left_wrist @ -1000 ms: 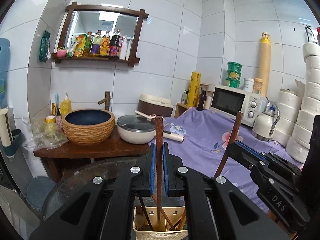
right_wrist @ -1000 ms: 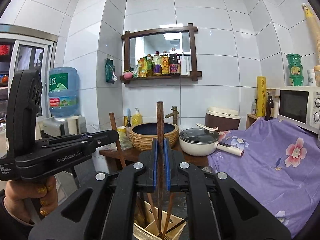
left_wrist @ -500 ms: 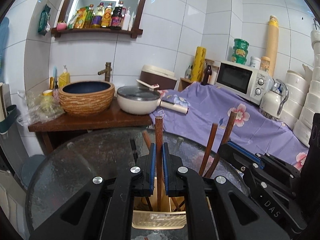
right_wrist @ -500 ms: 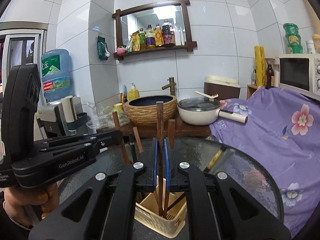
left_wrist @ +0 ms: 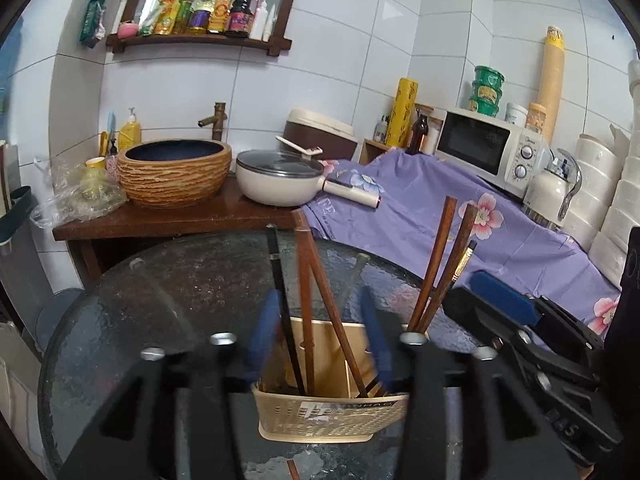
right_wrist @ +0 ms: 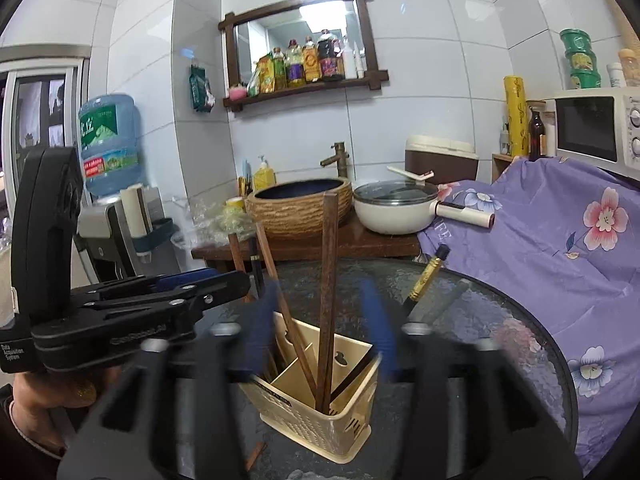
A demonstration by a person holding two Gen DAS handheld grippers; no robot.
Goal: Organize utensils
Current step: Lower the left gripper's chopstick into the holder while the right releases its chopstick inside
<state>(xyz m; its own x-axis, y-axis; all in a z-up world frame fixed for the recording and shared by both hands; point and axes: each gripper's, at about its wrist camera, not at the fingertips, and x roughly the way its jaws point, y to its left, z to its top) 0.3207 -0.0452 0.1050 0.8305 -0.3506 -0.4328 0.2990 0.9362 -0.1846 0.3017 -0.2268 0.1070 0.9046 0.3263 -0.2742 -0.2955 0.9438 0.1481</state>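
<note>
A beige slotted utensil basket (left_wrist: pixel 332 414) (right_wrist: pixel 316 416) stands on the round glass table (left_wrist: pixel 160 300), with several brown and black chopsticks upright in it. My left gripper (left_wrist: pixel 320 336) hovers just above the basket, its jaws opening. A brown chopstick (left_wrist: pixel 306 300) stands loose between its blurred blue pads (left_wrist: pixel 262 332) and rests in the basket. My right gripper (right_wrist: pixel 322 328) is also opening, and a brown chopstick (right_wrist: pixel 330 280) stands free between its pads, tip down in the basket. Each gripper shows in the other's view: the right gripper (left_wrist: pixel 468 300) and the left gripper (right_wrist: pixel 236 282).
A short brown stick (right_wrist: pixel 256 454) lies on the glass near the basket. Behind the table stand a wooden counter with a woven basin (left_wrist: pixel 174 172) and a white pan (left_wrist: pixel 280 180). A purple flowered cloth (left_wrist: pixel 440 220) covers the right side. A hand (right_wrist: pixel 60 392) holds the left gripper.
Both grippers came down over the basket with a chopstick each. Their jaws have parted and let go, and the chopsticks now stand in the basket.
</note>
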